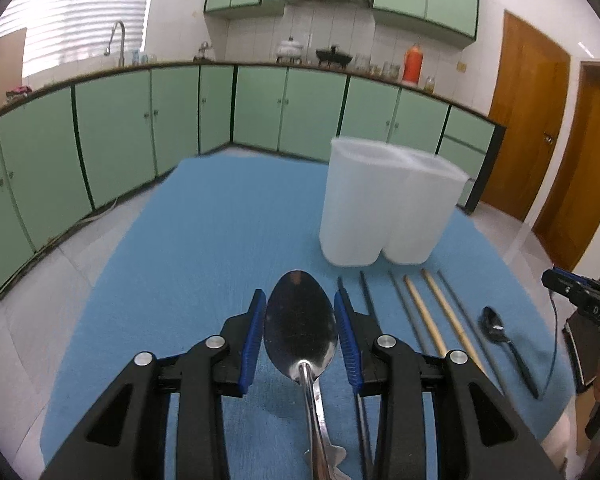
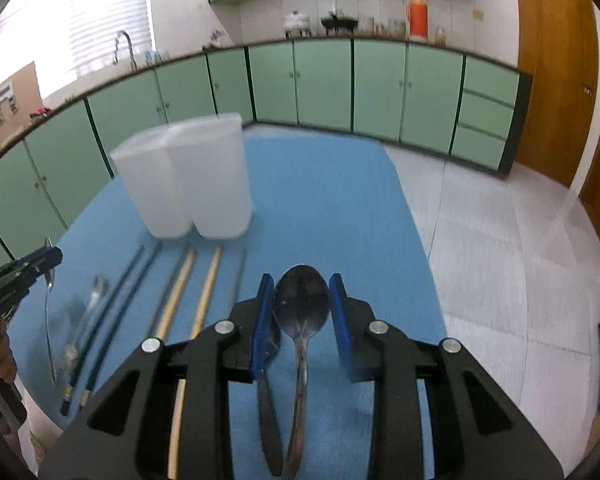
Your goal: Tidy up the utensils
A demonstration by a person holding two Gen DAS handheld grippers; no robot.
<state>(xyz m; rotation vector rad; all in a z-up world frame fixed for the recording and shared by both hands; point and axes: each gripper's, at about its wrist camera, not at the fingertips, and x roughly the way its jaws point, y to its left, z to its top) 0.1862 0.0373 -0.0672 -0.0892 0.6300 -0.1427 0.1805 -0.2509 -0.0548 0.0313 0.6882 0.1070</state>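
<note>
While the left gripper (image 1: 300, 334) clamps a steel spoon (image 1: 300, 328), the right gripper (image 2: 302, 316) clamps a darker spoon (image 2: 302, 300); both spoons sit near of the white holder (image 1: 384, 204), chopsticks (image 1: 428, 320) between them.

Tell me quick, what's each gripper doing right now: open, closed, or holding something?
Left gripper: jaws closed on the bowl of the large silver spoon.
Right gripper: jaws closed on the bowl of the darker metal spoon.

Glossy metal spoon (image 1: 300, 324) (mirror-bright), matt blue cloth (image 1: 204, 248)
</note>
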